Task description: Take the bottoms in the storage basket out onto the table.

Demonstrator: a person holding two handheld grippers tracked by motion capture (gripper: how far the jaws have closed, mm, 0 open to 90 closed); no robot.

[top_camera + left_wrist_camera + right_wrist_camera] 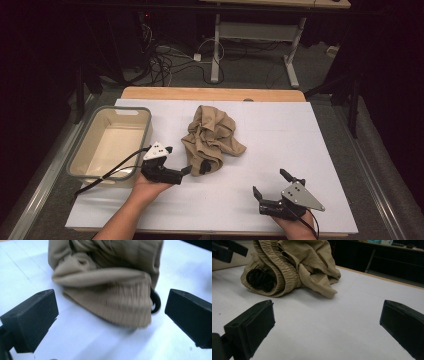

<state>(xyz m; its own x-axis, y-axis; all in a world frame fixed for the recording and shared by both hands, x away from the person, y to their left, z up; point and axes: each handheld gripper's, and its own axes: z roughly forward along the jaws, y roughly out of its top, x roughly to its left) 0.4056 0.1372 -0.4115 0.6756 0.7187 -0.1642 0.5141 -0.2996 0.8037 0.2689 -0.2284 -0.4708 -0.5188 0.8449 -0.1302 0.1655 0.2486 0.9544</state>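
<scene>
The tan cloth (212,138) lies in a crumpled heap in the middle of the white tabletop (280,150), just to the right of the gray tub (80,150). The left gripper (196,167) sits right at the near edge of the cloth with its fingers (32,317) wide apart and nothing between them, likely ready to grab that stretchy edge. The right gripper (272,184) waits farther from the cloth, nearer the person, and its fingers (252,327) are wide apart and hold nothing too.

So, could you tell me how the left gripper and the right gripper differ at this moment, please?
The left gripper sits right at the tan garment, its elastic band between the open jaws; the right gripper is apart from it, over bare white table. The left points sideways at the cloth, the right toward the table's far side. Both are open.
</scene>
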